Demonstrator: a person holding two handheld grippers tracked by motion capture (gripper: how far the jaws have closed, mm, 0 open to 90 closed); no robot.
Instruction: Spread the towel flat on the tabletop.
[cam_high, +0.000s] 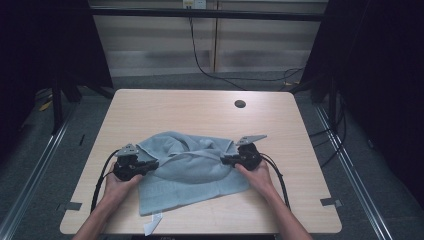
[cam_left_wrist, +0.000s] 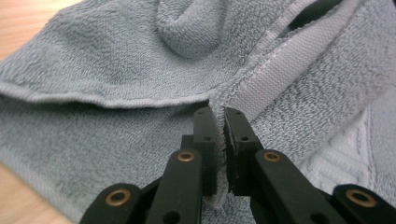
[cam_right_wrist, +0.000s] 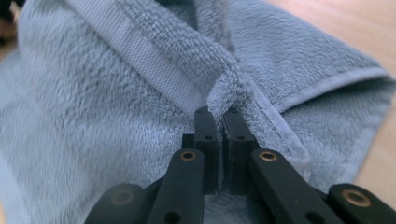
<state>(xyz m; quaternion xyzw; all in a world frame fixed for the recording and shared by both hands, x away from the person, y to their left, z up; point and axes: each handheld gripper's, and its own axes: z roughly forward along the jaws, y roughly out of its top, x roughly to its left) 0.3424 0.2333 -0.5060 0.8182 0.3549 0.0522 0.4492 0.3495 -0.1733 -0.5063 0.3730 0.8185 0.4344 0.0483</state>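
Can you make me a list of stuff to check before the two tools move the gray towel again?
1. Left tool shut on the towel edge: ok.
2. Right tool shut on the towel edge: ok.
3. Towel lying flat: not ok, it is bunched and folded in the middle.
4. Towel fully on the table: ok.
5. Free table space beyond the towel: ok.
6. Cables clear of the towel: ok, they trail toward the person's arms.

Towel on bench, near front edge; left gripper at its left side, right gripper at right.
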